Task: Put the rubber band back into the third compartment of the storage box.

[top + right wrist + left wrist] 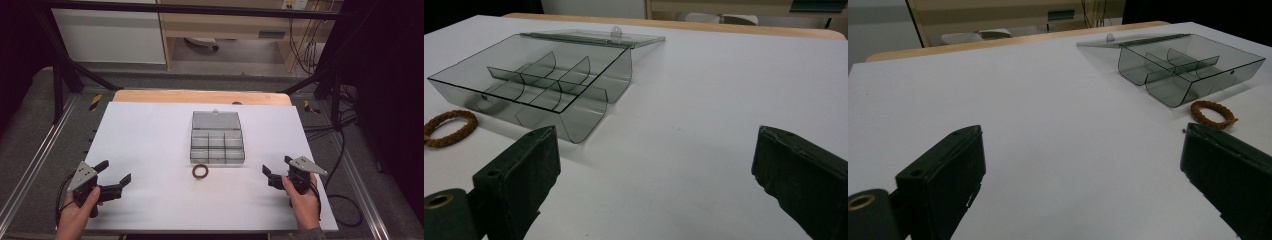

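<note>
Near edge, high view: left gripper (114, 173) sits in the lower left of the frame, held by the person's left hand (79, 212) coming up from the bottom edge. Jaws spread wide, nothing between them, over bare white table (150, 135). Grey three-cornered plate on top of it.

Right gripper (276, 168) is in the lower right of the frame, right hand (303, 202) under it. Jaws also spread, empty, pointing toward frame centre. In the right gripper view its two black jaws stand far apart at the bottom corners with only white surface between.

Next out: brown braided ring (200, 171) lies flat on the table just below centre, roughly midway between the two grippers and well apart from both. It sits just in front of the box's near wall; can't tell whether they touch. In the left gripper view the ring (1213, 114) is at right-centre, just above the right-hand jaw in the frame. In the right gripper view it (447, 127) is at the left edge, above the left-hand jaw.

Behind it: clear grey compartment box (217, 145) at frame centre, divided into a grid of cells, all look empty. Lid (215, 120) hinged open, lying back flat on the far side, small knob on its far edge.

Far: wooden table edge (200, 96) shows beyond the white surface, upper centre.
</note>
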`<action>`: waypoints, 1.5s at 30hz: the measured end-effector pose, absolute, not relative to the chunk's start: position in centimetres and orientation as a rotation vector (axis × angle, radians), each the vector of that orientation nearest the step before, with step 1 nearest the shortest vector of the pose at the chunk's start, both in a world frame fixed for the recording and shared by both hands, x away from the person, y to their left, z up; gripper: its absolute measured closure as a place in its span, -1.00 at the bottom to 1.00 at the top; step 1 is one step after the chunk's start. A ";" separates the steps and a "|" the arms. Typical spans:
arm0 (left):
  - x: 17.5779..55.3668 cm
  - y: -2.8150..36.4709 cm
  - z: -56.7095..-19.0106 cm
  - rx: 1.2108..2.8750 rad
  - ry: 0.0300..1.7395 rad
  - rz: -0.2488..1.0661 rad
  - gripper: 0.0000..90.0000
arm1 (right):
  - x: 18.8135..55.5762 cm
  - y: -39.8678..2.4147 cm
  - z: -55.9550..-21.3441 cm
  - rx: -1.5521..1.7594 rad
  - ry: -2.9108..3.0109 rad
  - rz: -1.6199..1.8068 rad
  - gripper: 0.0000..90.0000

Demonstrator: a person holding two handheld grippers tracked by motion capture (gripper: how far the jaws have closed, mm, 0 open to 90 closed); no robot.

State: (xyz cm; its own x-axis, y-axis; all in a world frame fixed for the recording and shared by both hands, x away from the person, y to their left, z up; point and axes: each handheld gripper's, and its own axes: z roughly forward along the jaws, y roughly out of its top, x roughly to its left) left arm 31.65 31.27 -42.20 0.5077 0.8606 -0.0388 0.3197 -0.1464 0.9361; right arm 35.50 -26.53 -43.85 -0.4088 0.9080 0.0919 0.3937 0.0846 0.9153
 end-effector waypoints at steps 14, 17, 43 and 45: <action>31.6 31.0 -42.2 1.714 1.004 0.643 -0.91 | 35.4 -25.7 -43.3 1.286 1.867 1.333 -0.93; 31.6 31.0 -42.3 1.719 1.000 0.644 -0.91 | 35.4 -25.3 -43.2 1.273 1.884 1.329 -0.92; 31.7 30.6 -42.5 1.752 0.986 0.632 -0.91 | 34.8 -17.6 -43.5 1.181 2.241 1.262 -0.90; 31.7 30.7 -42.5 1.752 0.992 0.633 -0.91 | 34.8 -16.7 -43.6 1.176 2.267 1.235 -0.90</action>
State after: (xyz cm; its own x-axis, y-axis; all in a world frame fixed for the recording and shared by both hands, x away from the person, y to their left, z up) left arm 31.71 30.67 -42.53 0.5291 0.8481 -0.0263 0.3331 -0.1792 0.9257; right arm 34.84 -16.72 -43.65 -0.6179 0.7781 0.1128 0.5168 0.2939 0.8041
